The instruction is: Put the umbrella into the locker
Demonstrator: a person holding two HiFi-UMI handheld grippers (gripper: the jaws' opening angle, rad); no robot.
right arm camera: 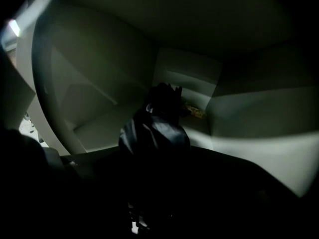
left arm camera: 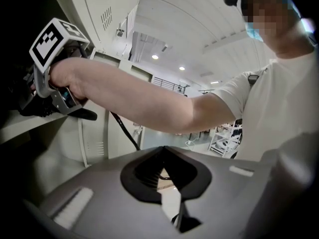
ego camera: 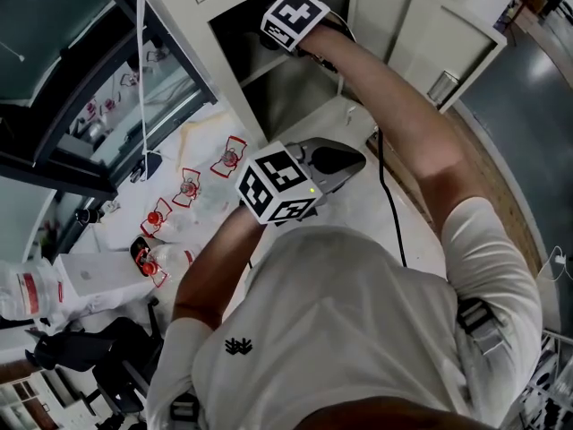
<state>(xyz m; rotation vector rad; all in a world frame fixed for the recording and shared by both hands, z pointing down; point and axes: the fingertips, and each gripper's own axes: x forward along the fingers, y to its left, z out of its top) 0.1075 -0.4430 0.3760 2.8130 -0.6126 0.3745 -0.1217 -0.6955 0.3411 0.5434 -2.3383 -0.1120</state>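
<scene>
The black folded umbrella [right arm camera: 154,131] lies inside the dark locker [right arm camera: 99,123], its far end toward the back corner. Its near end runs between the jaws of my right gripper [right arm camera: 154,188], which stand wide on either side of it and are barely visible in the dark. In the head view only that gripper's marker cube [ego camera: 291,16] shows, at the mouth of the locker [ego camera: 300,106], with the arm reaching in. My left gripper [ego camera: 347,159] hangs in front of the chest, outside the locker. Its jaws [left arm camera: 162,151] are together with nothing between them.
The locker door [ego camera: 403,25] stands open at the right. A black cable [ego camera: 385,195] trails from the right gripper across the floor. Several red-marked packets [ego camera: 188,186] and a white box [ego camera: 89,276] lie on the floor at left, beside a glass-fronted cabinet [ego camera: 63,88].
</scene>
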